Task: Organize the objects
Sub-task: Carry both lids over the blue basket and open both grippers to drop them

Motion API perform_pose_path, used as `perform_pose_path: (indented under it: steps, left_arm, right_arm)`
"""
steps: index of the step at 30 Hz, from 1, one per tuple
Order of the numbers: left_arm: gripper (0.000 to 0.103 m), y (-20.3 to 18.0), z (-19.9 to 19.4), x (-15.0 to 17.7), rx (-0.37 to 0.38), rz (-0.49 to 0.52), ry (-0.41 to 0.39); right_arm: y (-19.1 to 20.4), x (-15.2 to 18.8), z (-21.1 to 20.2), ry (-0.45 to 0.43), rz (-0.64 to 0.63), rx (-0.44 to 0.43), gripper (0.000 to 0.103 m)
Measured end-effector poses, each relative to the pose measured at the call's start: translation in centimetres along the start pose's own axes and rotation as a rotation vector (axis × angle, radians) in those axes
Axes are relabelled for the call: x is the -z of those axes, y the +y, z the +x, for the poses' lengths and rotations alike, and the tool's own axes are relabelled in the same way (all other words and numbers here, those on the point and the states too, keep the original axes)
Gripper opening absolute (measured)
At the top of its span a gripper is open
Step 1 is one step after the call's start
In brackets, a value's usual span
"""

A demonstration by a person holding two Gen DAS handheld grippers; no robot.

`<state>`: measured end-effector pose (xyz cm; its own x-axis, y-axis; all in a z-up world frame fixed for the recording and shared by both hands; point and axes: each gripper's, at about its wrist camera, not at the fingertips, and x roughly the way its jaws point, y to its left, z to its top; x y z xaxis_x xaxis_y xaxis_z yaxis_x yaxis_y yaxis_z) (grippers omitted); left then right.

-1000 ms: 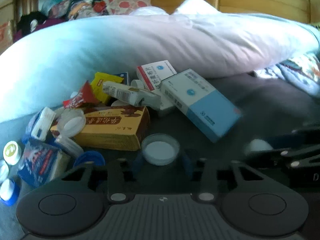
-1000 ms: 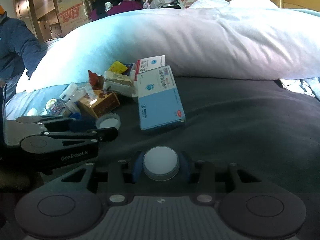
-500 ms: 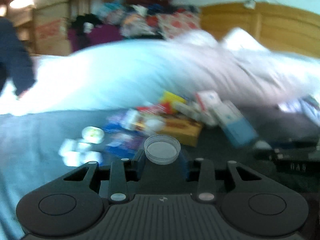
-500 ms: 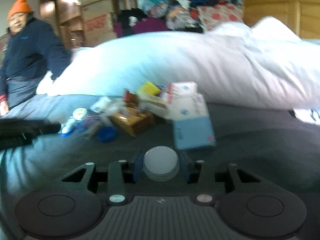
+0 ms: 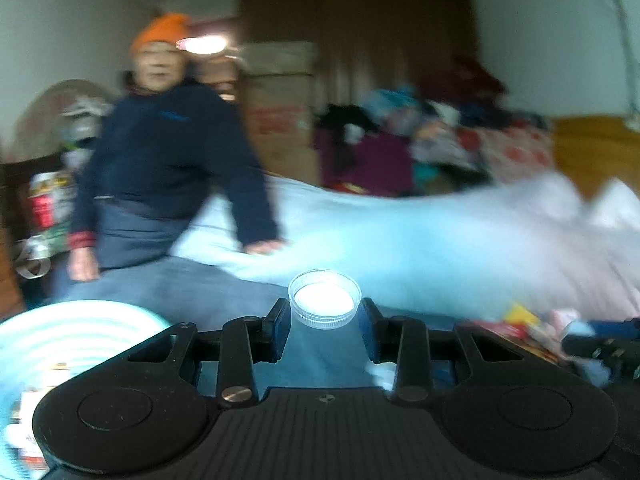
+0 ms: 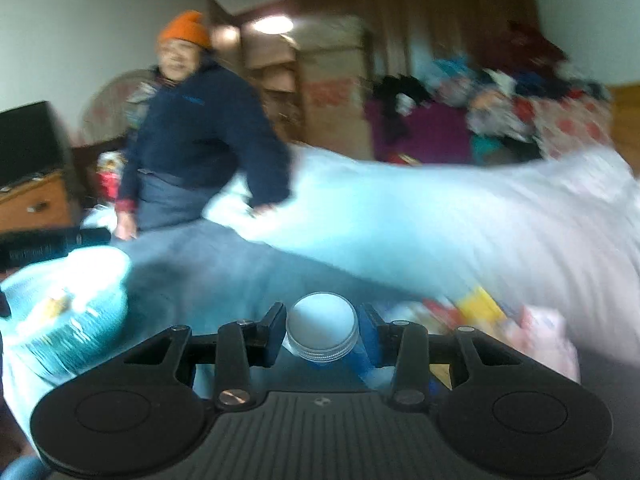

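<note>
My left gripper [image 5: 324, 316] is shut on a clear round plastic lid [image 5: 324, 299], its hollow side facing the camera. My right gripper [image 6: 322, 330] is shut on a white ribbed screw cap [image 6: 322, 326], closed top toward the camera. A light blue ribbed basket [image 5: 76, 332] sits at the lower left of the left wrist view, and the same basket [image 6: 72, 312] lies left of the right gripper with small items inside. The blurred pile of boxes and packets [image 6: 480, 312] lies on the dark bedspread to the right. In the left wrist view the right gripper [image 5: 600, 350] shows at the far right.
A person in an orange hat and dark blue top [image 6: 196, 140] leans a hand on the pale duvet [image 6: 440, 232] across the bed. Cardboard boxes [image 6: 332, 80] and heaped clothes [image 6: 500, 96] stand behind. A wooden drawer unit [image 6: 32, 200] is at far left. Both views are motion-blurred.
Both grippers have swung left and upward, each still gripping its cap. The pile of boxes has slid to the right edge, and the blue basket and the person have come into view.
</note>
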<state>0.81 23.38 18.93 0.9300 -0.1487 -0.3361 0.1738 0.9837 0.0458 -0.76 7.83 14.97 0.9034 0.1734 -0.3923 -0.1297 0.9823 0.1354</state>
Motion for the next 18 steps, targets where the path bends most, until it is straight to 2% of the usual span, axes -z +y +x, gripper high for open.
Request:
perform_pose_path:
  steps: [8,13,18]
  left_arm:
    - [0.038,12.1,-3.2,-2.4,-0.255,-0.121,-0.040]
    - [0.038,18.1,-4.4,-2.8,-0.364,-0.165,-0.032]
    - [0.038,22.1,-4.5,-3.0,-0.432,-0.189,0.007]
  right_arm:
    - [10.8,-9.2,3.1,-0.057,-0.081,-0.236,0.043]
    - [17.9,-13.1,5.7,-0.018,-0.108,-0.367,0.043]
    - [24.6,-15.0,9.1,0.048,-0.135,-0.439,0.043]
